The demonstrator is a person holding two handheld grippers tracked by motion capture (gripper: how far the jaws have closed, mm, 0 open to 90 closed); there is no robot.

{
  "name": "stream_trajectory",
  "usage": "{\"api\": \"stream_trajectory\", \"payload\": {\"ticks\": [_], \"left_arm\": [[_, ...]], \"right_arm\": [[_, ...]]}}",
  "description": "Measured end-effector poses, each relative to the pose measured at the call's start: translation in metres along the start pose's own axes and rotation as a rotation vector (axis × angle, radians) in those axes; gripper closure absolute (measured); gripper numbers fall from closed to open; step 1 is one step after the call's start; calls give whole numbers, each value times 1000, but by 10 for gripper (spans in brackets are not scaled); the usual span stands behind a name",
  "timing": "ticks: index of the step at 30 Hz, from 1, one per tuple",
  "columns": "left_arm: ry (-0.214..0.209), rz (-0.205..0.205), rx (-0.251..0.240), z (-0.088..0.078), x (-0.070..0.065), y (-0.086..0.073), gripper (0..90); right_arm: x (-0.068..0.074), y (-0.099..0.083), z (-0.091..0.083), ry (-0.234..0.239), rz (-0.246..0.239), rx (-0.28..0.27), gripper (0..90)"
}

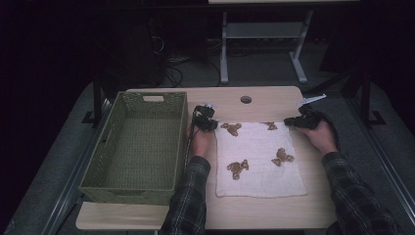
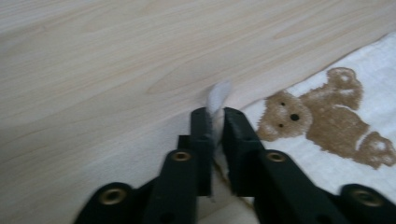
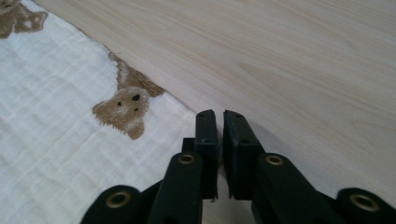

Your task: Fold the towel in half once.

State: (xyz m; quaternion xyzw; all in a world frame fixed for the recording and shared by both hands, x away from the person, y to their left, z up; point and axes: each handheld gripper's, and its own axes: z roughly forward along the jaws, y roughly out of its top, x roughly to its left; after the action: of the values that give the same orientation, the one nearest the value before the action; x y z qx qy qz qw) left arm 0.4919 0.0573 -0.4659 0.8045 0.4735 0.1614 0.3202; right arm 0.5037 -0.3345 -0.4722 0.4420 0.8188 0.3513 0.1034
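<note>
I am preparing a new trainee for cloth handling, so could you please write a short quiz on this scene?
1. True or false: the left gripper has its jaws shut on a corner of the cloth.
2. Which thing stands to the left of the cloth on the table? A) a green basket B) a red bucket C) a glass jar
3. What brown figures are printed on the cloth?

Key
1. True: a white tuft of the cloth sticks up between the jaws in the left gripper view.
2. A, the green basket.
3. Teddy bears.
</note>
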Motion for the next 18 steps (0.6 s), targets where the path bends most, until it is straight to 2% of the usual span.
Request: {"api": "stream_trajectory", "payload": {"ticks": [4,9,13,18], "left_arm": [[-8,-11,-14,-4,0,2,868],[-22,-24,-56,-12,-2,8,873],[-34,-18,-86,-21,-4,13,874],[-34,1,-108,-33,-9,18,875]], "right_arm": [[1,1,-1,-7,-8,6,862],[1,2,-10,-2,-2,-27,867],[1,3,-21,-3,-9,-59,873],[3,3,-36,12,8,-101,876]]}}
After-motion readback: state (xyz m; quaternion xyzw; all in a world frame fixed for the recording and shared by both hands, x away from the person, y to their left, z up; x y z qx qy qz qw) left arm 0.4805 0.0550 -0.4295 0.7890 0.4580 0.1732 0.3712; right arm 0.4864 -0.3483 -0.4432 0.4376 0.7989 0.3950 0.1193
